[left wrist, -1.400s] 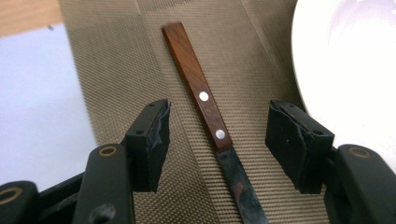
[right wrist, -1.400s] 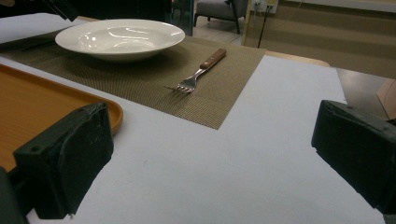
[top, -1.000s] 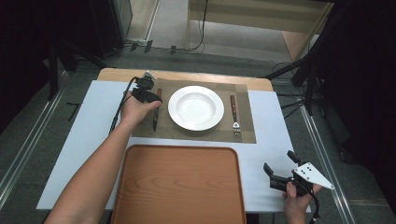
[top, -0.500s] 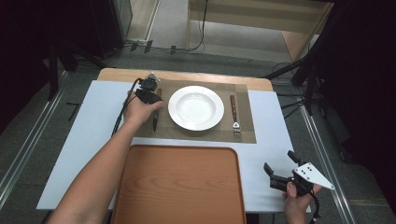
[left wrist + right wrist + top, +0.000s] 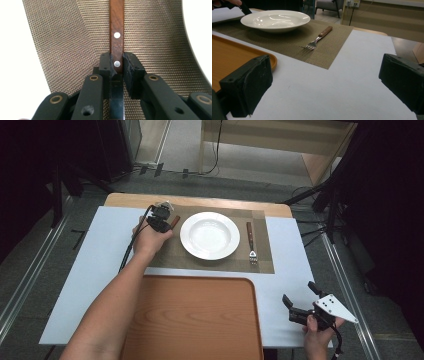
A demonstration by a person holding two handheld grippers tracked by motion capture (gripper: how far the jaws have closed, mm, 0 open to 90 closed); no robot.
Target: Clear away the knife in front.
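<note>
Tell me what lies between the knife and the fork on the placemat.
The white plate lies between the knife and the fork on the woven placemat, seen in the high view.

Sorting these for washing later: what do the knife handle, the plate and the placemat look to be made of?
Knife handle: reddish-brown wood by its grain, fixed with silvery metal rivets. Plate: glossy white, likely glazed ceramic, judging by the sharp reflections. Placemat: tan-brown woven mesh, perhaps vinyl or fibre; the look leaves that open.

Recording lab: dark tripods (image 5: 60, 185), floor cables (image 5: 216, 150), staged table (image 5: 100, 265).
</note>
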